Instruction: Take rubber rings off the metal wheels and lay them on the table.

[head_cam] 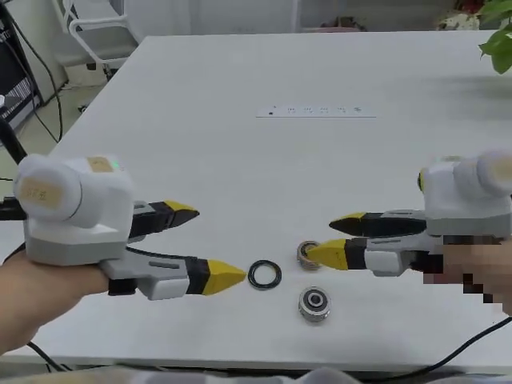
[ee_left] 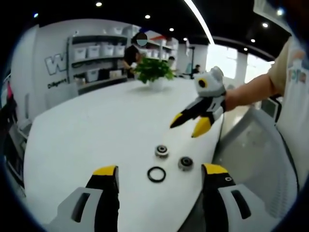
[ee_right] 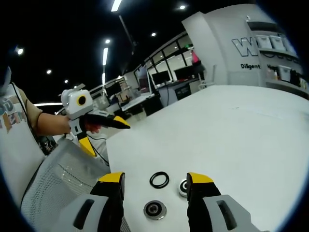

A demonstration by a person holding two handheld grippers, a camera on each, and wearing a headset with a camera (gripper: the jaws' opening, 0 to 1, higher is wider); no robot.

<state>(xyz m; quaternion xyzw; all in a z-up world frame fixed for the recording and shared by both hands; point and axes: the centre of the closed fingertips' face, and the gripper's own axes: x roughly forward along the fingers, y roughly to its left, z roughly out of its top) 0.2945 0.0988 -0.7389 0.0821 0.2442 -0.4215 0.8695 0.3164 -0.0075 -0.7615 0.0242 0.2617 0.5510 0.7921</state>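
Bright, even ceiling light, soft shadows; both fisheye gripper views bend at the edges.

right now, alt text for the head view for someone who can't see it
The left gripper and right gripper, both open, point at each other over a white table. Between their yellow tips lie a loose black rubber ring and two metal wheels, one at the right gripper's tip, one nearer the viewer.

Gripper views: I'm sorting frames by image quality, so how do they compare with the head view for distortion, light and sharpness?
Head view: straight lines, even soft light, faint shadows on the table, rubber ring crisp. Left gripper view: fisheye curves the table edge; window glare at the back. Right gripper view: same curving, dark ceiling with bright strip lights.
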